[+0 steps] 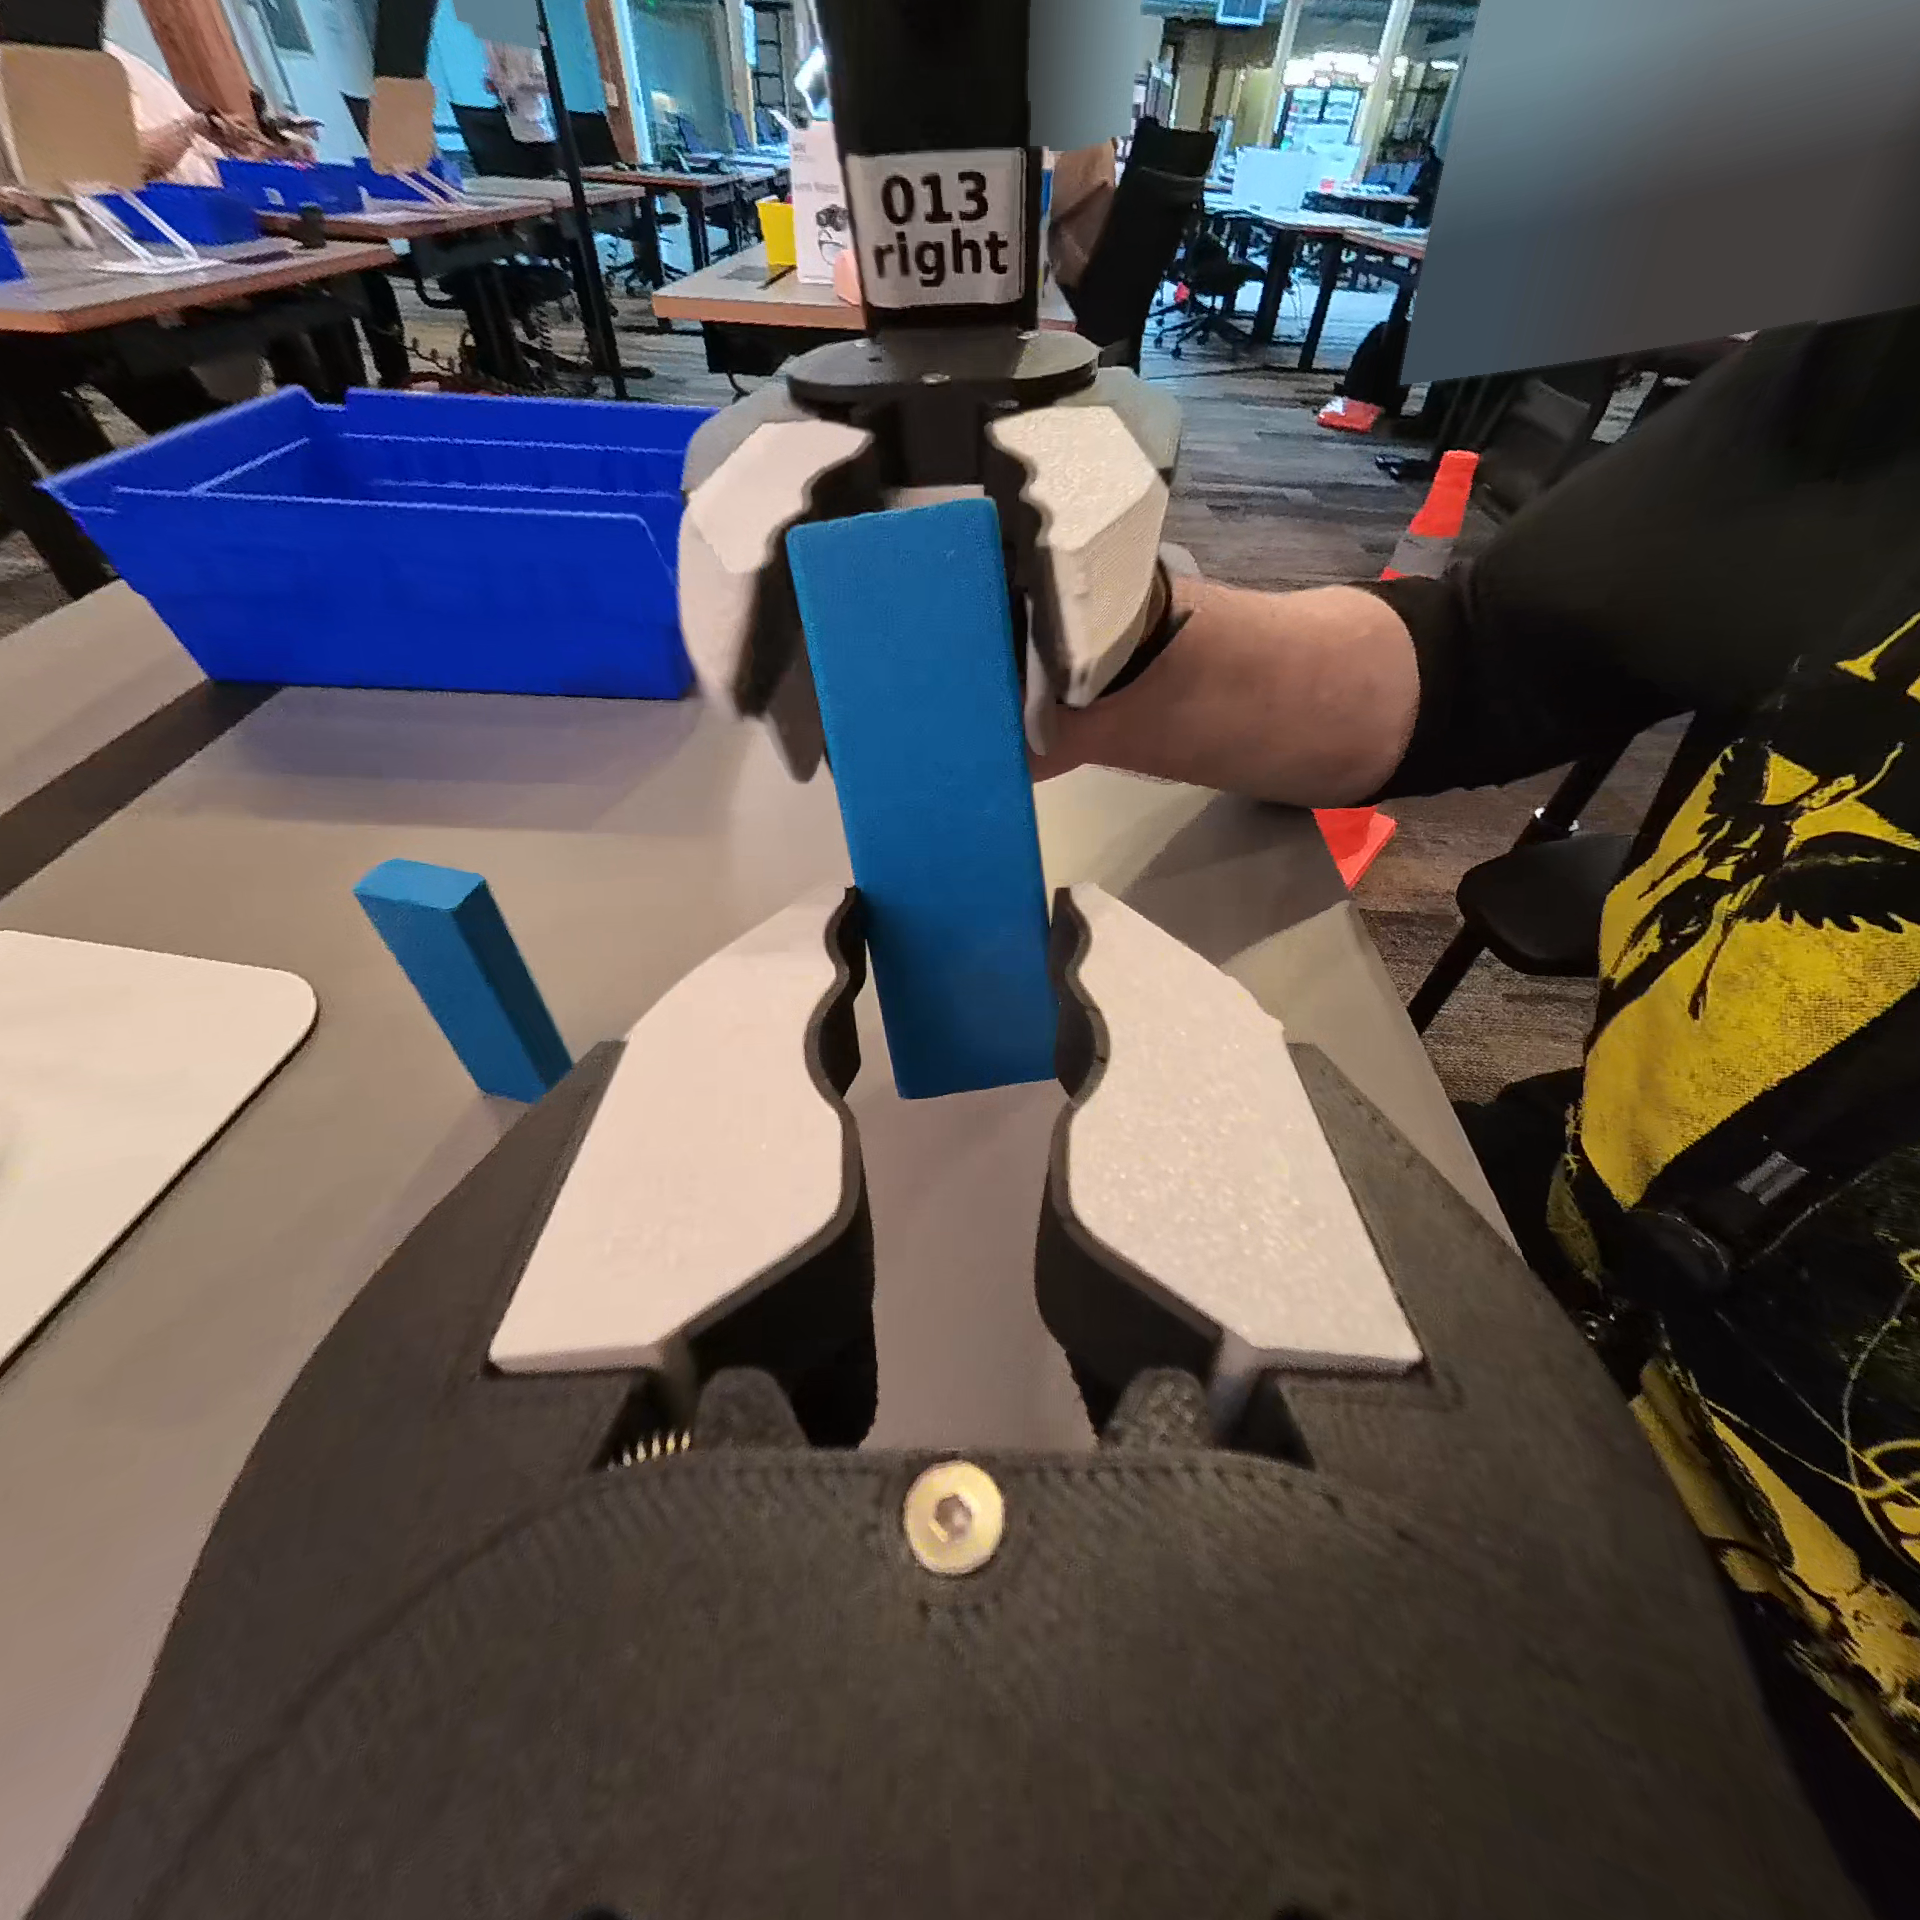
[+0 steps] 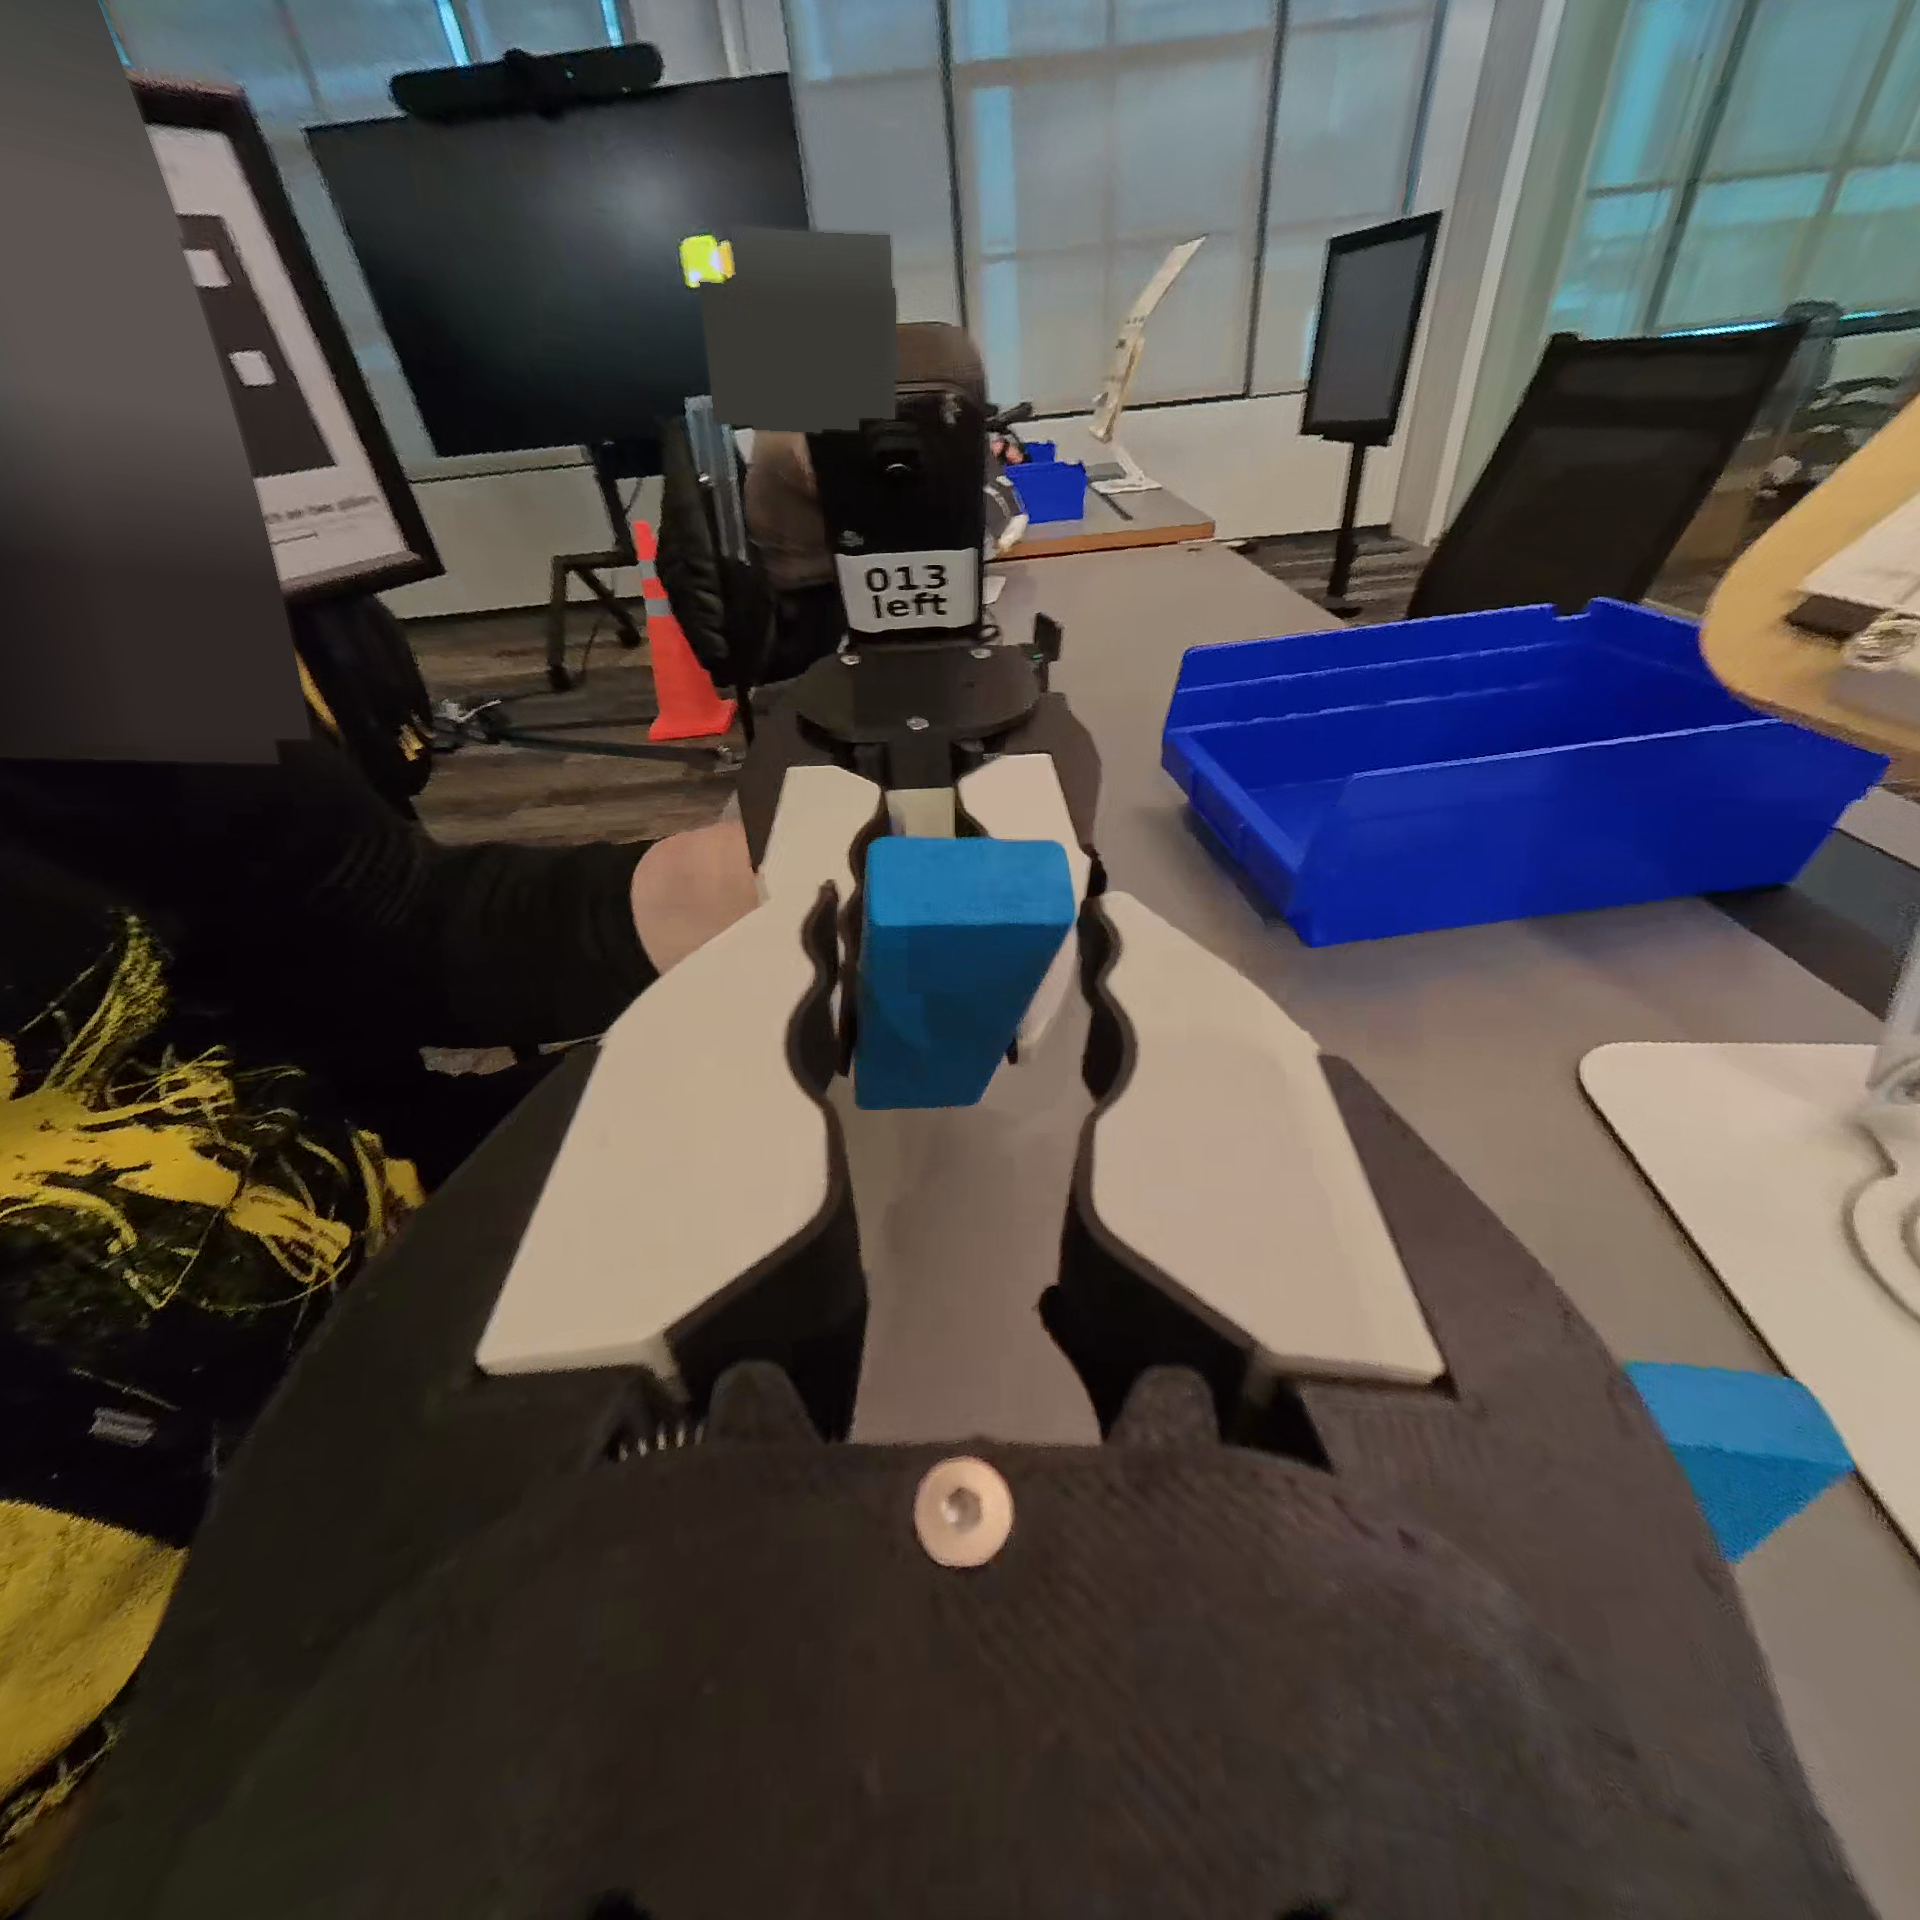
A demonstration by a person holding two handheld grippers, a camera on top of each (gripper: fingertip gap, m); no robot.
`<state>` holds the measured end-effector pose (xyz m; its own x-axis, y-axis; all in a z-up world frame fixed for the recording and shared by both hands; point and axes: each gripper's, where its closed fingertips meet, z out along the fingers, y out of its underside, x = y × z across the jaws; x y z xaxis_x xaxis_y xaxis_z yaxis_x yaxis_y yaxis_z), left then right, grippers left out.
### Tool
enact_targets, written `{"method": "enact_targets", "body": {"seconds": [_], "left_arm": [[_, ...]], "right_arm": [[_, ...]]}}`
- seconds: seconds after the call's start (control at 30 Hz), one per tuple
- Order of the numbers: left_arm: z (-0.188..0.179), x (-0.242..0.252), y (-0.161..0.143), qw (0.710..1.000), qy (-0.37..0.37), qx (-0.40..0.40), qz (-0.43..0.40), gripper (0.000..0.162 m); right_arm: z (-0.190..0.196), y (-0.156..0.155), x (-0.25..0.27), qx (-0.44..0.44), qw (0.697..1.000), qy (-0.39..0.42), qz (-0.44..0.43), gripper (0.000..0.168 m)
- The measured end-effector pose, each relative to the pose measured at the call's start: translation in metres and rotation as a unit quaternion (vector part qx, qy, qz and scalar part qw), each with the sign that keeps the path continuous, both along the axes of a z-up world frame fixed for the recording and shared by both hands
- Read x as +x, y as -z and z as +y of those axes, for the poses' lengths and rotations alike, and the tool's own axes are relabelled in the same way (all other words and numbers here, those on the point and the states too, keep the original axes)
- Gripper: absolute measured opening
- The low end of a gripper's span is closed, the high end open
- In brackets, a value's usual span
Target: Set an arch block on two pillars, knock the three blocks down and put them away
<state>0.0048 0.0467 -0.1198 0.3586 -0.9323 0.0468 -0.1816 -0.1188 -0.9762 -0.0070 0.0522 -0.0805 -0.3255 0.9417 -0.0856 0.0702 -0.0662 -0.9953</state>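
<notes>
Two grippers face each other over the grey table (image 1: 644,831), both set on one blue block (image 1: 925,800). Left gripper (image 1: 961,997), nearest in the left wrist view: fingers close against the block's lower end; contact looks firm on the right side, the left side is harder to judge. Block stands tilted, its foot just above or on the table, cannot tell which. Right gripper (image 1: 914,613) beyond it holds the upper end from the far side, a hand behind it partly hidden. Right wrist view shows the same block (image 2: 951,966) end-on between the right gripper (image 2: 956,987) fingers, the left gripper (image 2: 925,831) behind it.

Second blue block (image 1: 462,977) stands leaning near a white mat (image 1: 125,1081), its base cut off by the left gripper's body; in the right wrist view only a corner of it (image 2: 1735,1444) shows. Arch block not made out in either view.

Farther back, blue bin (image 1: 416,582) on the table, apart from the blocks; inside partly hidden by its front wall
</notes>
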Motion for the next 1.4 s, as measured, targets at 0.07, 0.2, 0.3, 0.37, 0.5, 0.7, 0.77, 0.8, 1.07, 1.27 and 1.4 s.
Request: {"method": "enact_targets", "body": {"seconds": [0.07,0.2,0.3,0.37,0.5,0.7,0.77,0.8,1.07,1.27,1.4], "left_arm": [[0.0,0.004,0.004,1.0,0.003,-0.001,0.002,0.034],[0.003,0.009,0.006,1.0,0.005,-0.021,-0.018,0.033],[0.011,0.004,0.014,0.999,-0.014,-0.04,-0.015,0.04],[0.015,-0.003,0.022,0.999,-0.023,-0.046,-0.01,0.026],[0.027,-0.012,0.036,0.996,-0.044,-0.077,-0.015,0.012],[0.039,-0.018,0.051,0.994,-0.074,-0.083,0.005,0.0],[0.04,-0.019,0.053,0.993,-0.075,-0.087,0.005,0.0],[0.04,-0.019,0.054,0.993,-0.074,-0.088,0.005,0.0],[0.042,-0.018,0.059,0.993,-0.078,-0.088,0.021,0.001],[0.043,-0.019,0.06,0.993,-0.08,-0.09,0.021,0.001],[0.043,-0.019,0.062,0.992,-0.079,-0.091,0.024,0.002]], "right_arm": [[-0.001,0.001,0.0,-0.003,1.0,-0.004,0.0,0.036],[0.002,0.001,0.007,0.0,1.0,0.002,-0.007,0.035],[0.021,0.003,0.024,0.02,0.999,0.028,-0.02,0.036],[0.046,0.01,0.041,0.049,0.996,0.061,-0.038,0.035],[0.105,0.038,0.069,0.085,0.985,0.122,-0.082,0.035],[0.147,0.075,0.072,0.101,0.978,0.139,-0.121,0.035],[0.154,0.087,0.07,0.124,0.972,0.141,-0.142,0.035],[0.154,0.091,0.07,0.127,0.971,0.136,-0.151,0.035],[0.156,0.105,0.069,0.135,0.966,0.134,-0.176,0.035],[0.156,0.112,0.07,0.133,0.964,0.132,-0.188,0.035],[0.156,0.113,0.069,0.129,0.965,0.131,-0.185,0.035]]}}
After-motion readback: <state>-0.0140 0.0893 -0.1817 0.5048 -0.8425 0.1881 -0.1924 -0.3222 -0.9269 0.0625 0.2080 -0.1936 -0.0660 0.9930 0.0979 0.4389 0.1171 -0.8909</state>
